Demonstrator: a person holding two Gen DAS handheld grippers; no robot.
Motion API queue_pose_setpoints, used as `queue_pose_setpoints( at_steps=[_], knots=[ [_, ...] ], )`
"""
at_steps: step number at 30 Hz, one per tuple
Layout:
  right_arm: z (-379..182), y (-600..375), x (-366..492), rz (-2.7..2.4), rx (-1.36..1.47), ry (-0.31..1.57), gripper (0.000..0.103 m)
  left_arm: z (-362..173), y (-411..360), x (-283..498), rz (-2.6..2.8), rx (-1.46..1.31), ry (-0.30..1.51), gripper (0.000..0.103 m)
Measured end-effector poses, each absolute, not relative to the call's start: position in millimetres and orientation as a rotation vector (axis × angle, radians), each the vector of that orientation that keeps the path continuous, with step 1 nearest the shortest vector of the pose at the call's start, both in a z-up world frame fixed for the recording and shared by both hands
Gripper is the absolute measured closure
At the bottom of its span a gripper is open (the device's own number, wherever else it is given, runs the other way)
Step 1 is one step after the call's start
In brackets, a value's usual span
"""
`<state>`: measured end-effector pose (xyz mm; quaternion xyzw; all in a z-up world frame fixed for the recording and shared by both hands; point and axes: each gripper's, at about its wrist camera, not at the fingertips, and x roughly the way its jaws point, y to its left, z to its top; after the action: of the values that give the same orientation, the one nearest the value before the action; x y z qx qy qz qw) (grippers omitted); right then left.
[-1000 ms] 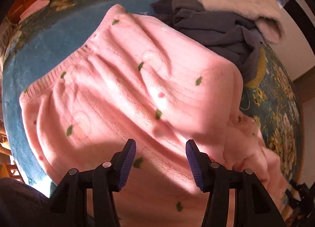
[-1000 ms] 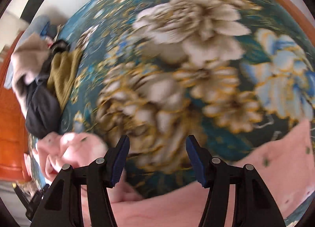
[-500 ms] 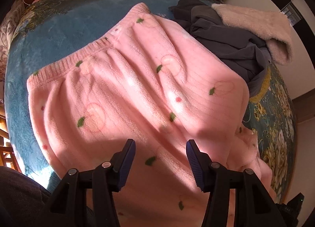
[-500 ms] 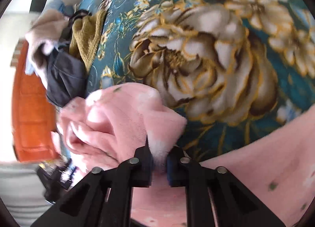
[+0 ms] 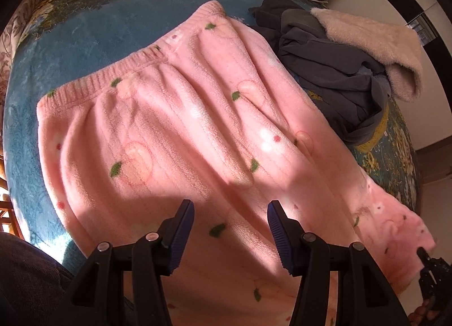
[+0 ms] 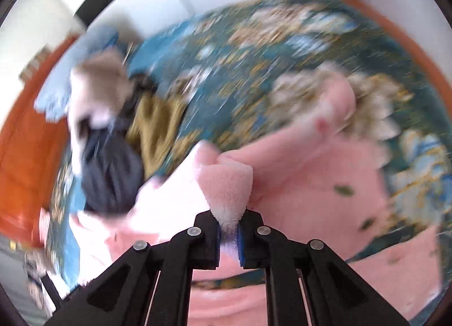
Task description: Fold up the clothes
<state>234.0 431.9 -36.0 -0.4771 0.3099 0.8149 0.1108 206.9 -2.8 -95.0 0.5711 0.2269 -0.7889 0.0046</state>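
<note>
Pink fleece pajama pants are lying on the bed; right claw is pinching a soft, floppy leg end at 5 o'clock; left claw is hovering, spread wide.

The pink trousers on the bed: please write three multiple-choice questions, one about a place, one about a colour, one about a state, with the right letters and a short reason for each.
1. Where does the grey clothing pile lie, seen from the left wrist view?
A. right of the pink trousers
B. under the waistband
C. on the floor

2. What colour are the small leaf marks on the trousers?
A. blue
B. green
C. yellow

3. What is the state of the right hand-held gripper?
A. open and empty
B. shut on the trousers
C. out of view

Answers:
1 A, the pile sits beyond the trousers' right edge.
2 B, green specks dot the fleece.
3 B, pink fleece is pinched between its jaws, while the left hand-held gripper is open.
</note>
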Motion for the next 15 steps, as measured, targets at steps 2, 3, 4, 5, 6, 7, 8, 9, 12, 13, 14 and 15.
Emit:
queue_pose_setpoints(
  at_steps=[2, 3, 4, 5, 6, 7, 8, 9, 12, 13, 14, 15],
  knots=[
    [-65.5, 395.1, 216.8, 2.386, -1.514, 0.96, 0.094, -95.2, -5.9, 207.8, -2.46, 1.788, 0.725, 0.045],
    [-78.1, 376.7, 209.9, 2.385, -1.558, 0.963, 0.093, -95.5, -7.6, 209.1, -2.455, 1.788, 0.735, 0.045],
    [-90.6, 358.3, 202.9, 2.383, -1.603, 0.966, 0.093, -95.8, -9.3, 210.7, -2.449, 1.787, 0.746, 0.044],
    [-96.2, 350.9, 200.3, 2.384, -1.63, 0.966, 0.091, -96.1, -11.0, 212.4, -2.443, 1.786, 0.757, 0.044],
    [-100.7, 345.1, 198.4, 2.386, -1.654, 0.966, 0.089, -96.3, -11.9, 213.4, -2.439, 1.787, 0.761, 0.044],
    [-105.2, 339.4, 196.5, 2.387, -1.678, 0.966, 0.088, -96.5, -12.6, 214.2, -2.436, 1.788, 0.763, 0.044],
    [-109.8, 333.6, 194.6, 2.389, -1.702, 0.965, 0.085, -96.6, -13.3, 215.0, -2.433, 1.789, 0.765, 0.044],
    [-114.3, 327.8, 192.7, 2.39, -1.727, 0.965, 0.075, -97.3, -13.4, 215.1, -2.429, 1.793, 0.768, 0.043],
    [-105.8, 331.3, 194.6, 2.467, -1.773, 1.036, 0.058, -102.5, -13.9, 211.2, -2.409, 1.816, 0.769, 0.043],
    [-92.6, 342.3, 199.9, 2.513, -1.74, 1.034, 0.058, -103.9, -13.2, 210.5, -2.403, 1.824, 0.767, 0.043],
    [-78.7, 354.0, 205.5, 2.559, -1.701, 1.027, 0.058, -104.4, -12.7, 210.3, -2.401, 1.827, 0.765, 0.043],
    [-66.0, 369.6, 210.5, 2.59, -1.639, 1.009, 0.056, -104.7, -12.2, 210.1, -2.399, 1.83, 0.764, 0.043]
  ],
)
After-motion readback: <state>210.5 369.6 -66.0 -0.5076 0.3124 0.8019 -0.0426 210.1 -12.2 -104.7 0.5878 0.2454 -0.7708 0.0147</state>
